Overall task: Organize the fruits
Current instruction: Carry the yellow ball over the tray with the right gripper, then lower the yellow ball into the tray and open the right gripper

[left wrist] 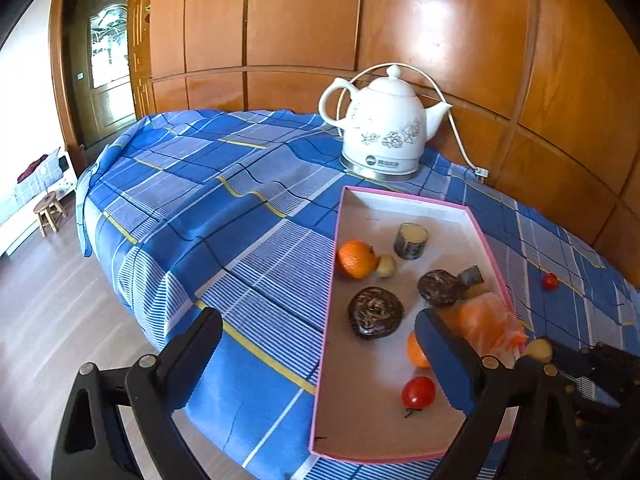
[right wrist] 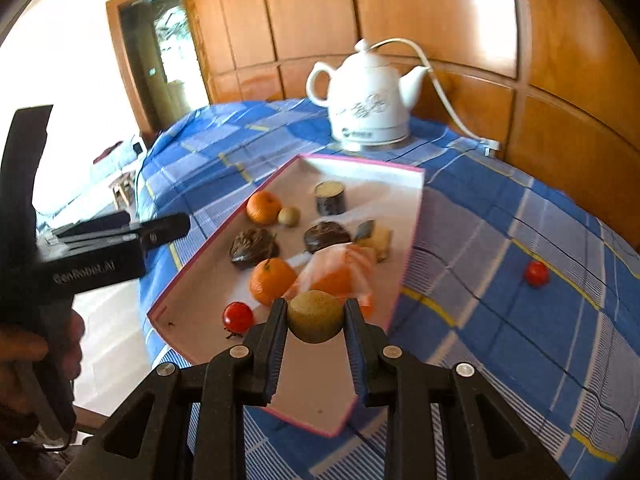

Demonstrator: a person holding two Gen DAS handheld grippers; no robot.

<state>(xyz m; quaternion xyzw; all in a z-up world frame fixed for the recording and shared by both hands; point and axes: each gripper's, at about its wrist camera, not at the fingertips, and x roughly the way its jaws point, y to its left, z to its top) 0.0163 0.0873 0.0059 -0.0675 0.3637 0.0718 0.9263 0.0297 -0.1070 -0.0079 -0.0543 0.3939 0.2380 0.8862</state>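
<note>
The right gripper [right wrist: 316,320] clamped a small brownish-green fruit [right wrist: 315,316] between its fingers above the pink-rimmed tray [right wrist: 414,216], most fruit already inside. Off to its right, one cherry tomato [right wrist: 536,273] remained on the cloth. The left gripper [left wrist: 320,360] gaped wide, empty.

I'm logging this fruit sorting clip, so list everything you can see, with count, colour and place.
tray: one, pink-rimmed, white inside, on the cloth
oranges: two, orange, in tray
cherry tomatoes: two, red; one in tray, one on cloth right of it
small round fruit: two, yellow-brown; one in tray beside an orange, one held
dark lumps: two, brown-black, mid tray
cut cylinder: one, dark skin, pale top, far part of tray
orange bag: one, translucent, tray's right side
kettle: one, white, behind tray
tablecloth: one, blue check
left gripper: open
right gripper: fingers shut on fruit
</note>
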